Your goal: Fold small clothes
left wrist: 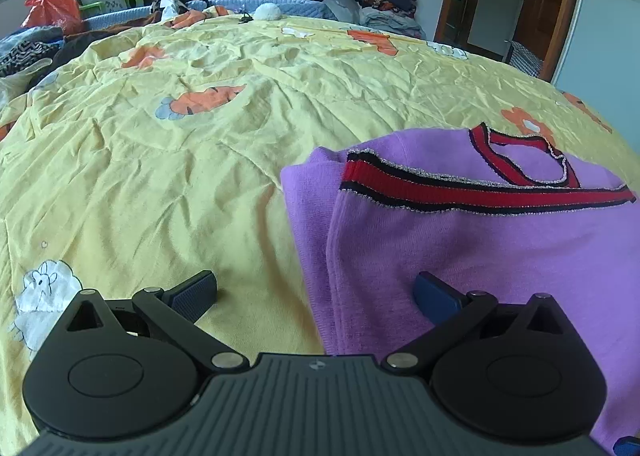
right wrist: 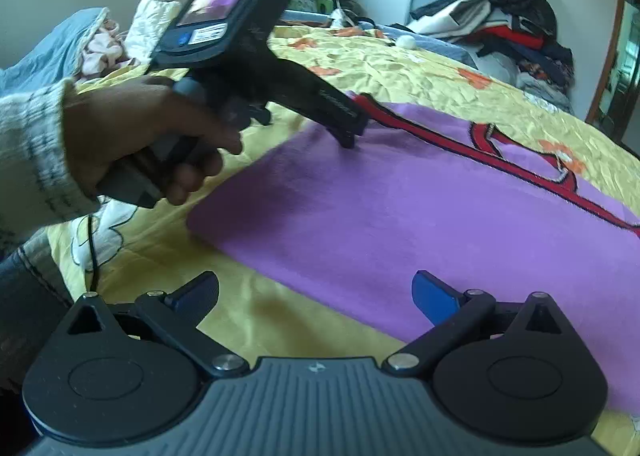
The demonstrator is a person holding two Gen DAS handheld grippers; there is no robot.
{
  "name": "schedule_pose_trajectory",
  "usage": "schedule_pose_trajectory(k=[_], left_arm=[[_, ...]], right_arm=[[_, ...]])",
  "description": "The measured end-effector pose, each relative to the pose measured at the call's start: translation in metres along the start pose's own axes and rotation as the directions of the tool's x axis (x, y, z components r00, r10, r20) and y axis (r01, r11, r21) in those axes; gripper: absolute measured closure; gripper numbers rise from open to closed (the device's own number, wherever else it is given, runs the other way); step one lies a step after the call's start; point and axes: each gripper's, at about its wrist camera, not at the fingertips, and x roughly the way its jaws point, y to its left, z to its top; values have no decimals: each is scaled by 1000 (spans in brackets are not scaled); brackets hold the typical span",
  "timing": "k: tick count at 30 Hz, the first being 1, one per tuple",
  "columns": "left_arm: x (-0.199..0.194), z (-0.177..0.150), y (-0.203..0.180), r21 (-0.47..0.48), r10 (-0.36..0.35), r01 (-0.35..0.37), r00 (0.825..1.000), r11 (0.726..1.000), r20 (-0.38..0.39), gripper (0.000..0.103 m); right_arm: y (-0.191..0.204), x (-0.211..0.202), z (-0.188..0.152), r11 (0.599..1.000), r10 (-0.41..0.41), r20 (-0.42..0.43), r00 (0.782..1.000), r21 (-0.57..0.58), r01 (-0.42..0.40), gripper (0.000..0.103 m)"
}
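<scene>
The purple sweater (right wrist: 400, 216) is lying in the right half of both frames on the yellow bedsheet (left wrist: 160, 176), already folded with its striped hem turned over; perhaps one more fold is remaining. The left gripper (left wrist: 316, 294) and the right gripper (right wrist: 316, 292) are hovering with fingers spread, gripping nothing. Writing on the left gripper's label is too blurred to read.

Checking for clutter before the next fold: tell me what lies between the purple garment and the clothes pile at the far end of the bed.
Only bare yellow sheet, seen in the left wrist view.
</scene>
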Motion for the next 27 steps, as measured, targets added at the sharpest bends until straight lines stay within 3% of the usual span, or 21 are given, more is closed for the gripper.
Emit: schedule_pose_trajectory(k=[7, 11, 13, 17, 22, 23, 24, 26, 27], left_arm=[[6, 8, 7, -10, -90, 90, 995, 996, -31, 0], [8, 18, 19, -38, -213, 211, 975, 977, -60, 0], [11, 26, 32, -81, -305, 299, 949, 951, -78, 0], [21, 42, 53, -135, -423, 408, 899, 903, -114, 0], [46, 56, 67, -263, -553, 505, 819, 822, -156, 3], [48, 59, 66, -266, -559, 509, 813, 818, -163, 5], [51, 62, 64, -267, -566, 514, 806, 815, -174, 16], [56, 66, 60, -278, -566, 507, 798, 816, -205, 38], [59, 68, 58, -282, -565, 502, 795, 817, -221, 57]], right_arm=[[21, -9, -1, 987, -51, 20, 999, -155, 53, 0], [25, -20, -2, 967, -79, 84, 993, -236, 97, 0], [27, -23, -1, 959, -93, 112, 989, -256, 120, 0], [35, -22, 1, 939, -116, 139, 983, -307, 155, 0], [39, -15, 8, 950, -75, 138, 988, -291, 113, 0], [39, -12, 9, 955, -72, 130, 989, -278, 106, 0], [38, -10, 9, 959, -62, 121, 991, -267, 92, 0], [38, -5, 11, 963, -54, 111, 992, -257, 82, 0], [38, -4, 12, 964, -56, 113, 992, -253, 83, 0]])
